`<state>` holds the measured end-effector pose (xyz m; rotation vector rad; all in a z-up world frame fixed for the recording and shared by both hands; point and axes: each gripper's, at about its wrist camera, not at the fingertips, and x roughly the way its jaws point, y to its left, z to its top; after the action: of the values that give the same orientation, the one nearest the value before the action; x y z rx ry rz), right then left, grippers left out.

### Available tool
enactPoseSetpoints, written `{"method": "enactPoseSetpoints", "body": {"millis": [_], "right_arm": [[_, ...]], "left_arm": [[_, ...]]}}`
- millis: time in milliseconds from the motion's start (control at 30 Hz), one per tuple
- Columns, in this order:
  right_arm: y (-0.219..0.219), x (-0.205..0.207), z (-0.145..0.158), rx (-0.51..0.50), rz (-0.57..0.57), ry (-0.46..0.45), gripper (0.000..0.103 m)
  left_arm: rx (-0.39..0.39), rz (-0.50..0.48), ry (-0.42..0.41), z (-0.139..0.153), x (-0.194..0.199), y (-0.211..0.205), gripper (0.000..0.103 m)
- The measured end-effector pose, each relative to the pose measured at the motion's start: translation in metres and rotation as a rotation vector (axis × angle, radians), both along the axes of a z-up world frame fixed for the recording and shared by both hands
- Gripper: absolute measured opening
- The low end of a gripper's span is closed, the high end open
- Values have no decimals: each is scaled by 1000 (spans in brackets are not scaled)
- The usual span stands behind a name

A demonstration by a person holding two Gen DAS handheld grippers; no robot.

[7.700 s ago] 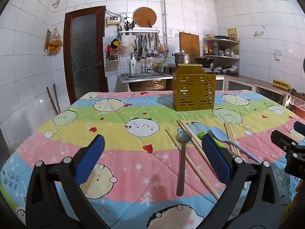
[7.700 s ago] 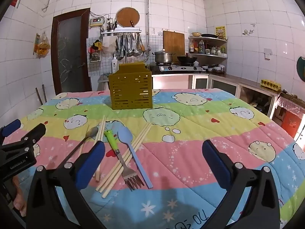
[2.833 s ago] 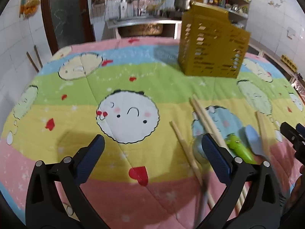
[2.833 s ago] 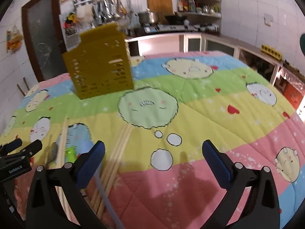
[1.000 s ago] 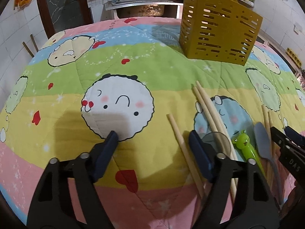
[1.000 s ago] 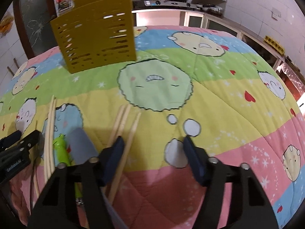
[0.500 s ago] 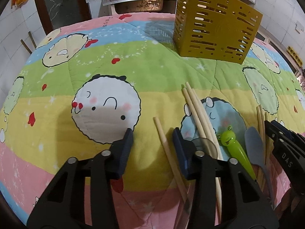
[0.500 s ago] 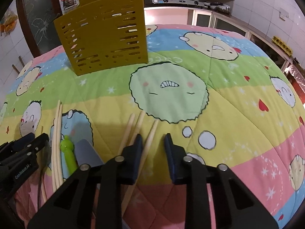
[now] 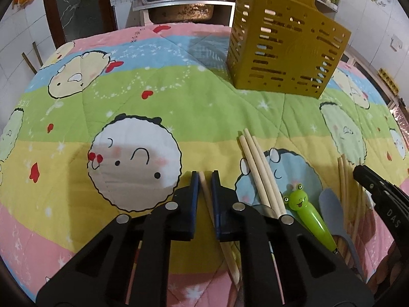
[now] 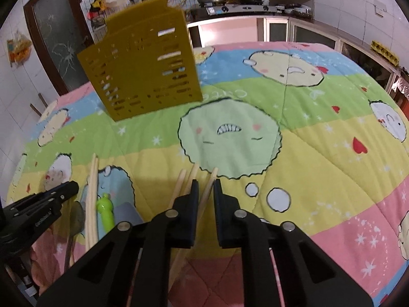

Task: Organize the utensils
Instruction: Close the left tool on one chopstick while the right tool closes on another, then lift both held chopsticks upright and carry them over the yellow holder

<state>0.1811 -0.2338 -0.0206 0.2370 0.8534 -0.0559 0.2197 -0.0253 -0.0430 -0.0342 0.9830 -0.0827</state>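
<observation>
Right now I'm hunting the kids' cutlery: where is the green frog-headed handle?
In the left wrist view, the green frog-headed handle lies on the quilt, lower right, between a pair of wooden chopsticks and a grey-blue spoon.

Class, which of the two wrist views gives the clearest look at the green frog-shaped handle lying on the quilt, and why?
The left wrist view: the frog handle lies sharp and nearly whole, face and eyes visible, beside the chopsticks. In the right wrist view the frog handle is small, blurred and cut off at its lower end.
</observation>
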Motion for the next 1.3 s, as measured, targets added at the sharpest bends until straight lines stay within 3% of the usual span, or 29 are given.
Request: {"method": "enactPoseSetpoints", "body": {"millis": [167, 533, 900, 1300], "right_arm": [[-4, -6, 14, 11, 3, -61, 11], [-8, -23, 71, -39, -13, -277, 7], [-15, -22, 104, -72, -18, -412, 6], [-12, -16, 139, -95, -18, -569, 6]], "left_arm": [[3, -1, -50, 13, -4, 0, 7], [-13, -31, -265, 78, -17, -6, 4], [-37, -42, -453, 130, -25, -10, 4], [-77, -36, -561, 160, -20, -11, 4]]}}
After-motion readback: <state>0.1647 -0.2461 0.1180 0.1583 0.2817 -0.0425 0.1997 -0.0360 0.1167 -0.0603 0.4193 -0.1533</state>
